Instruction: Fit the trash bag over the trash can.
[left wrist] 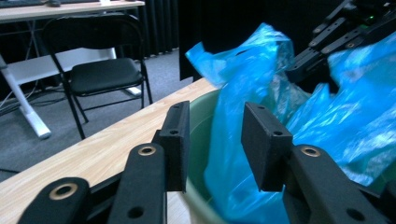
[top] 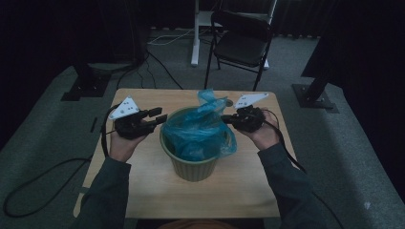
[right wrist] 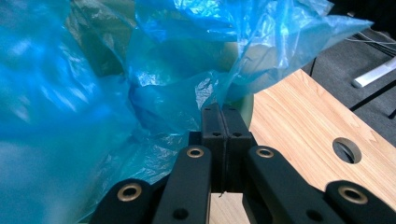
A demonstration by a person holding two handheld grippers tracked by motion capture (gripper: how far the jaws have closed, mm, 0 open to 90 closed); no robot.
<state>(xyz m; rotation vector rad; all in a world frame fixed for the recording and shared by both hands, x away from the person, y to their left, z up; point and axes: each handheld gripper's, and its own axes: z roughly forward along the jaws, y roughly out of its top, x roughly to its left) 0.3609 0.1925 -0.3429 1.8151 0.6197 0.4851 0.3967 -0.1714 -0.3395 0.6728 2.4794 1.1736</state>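
Two grippers – left gripper open | right gripper pinching blue bag

A green ribbed bin stands at centre frame, a crumpled blue plastic bag apparently lining it, spilling over its rim.

Premises present as a lab or recording studio rather than a home. Evidence: black curtains enclosing the area, grey carpet with loose cables, stand bases, a black folding chair, and one small wooden desk.
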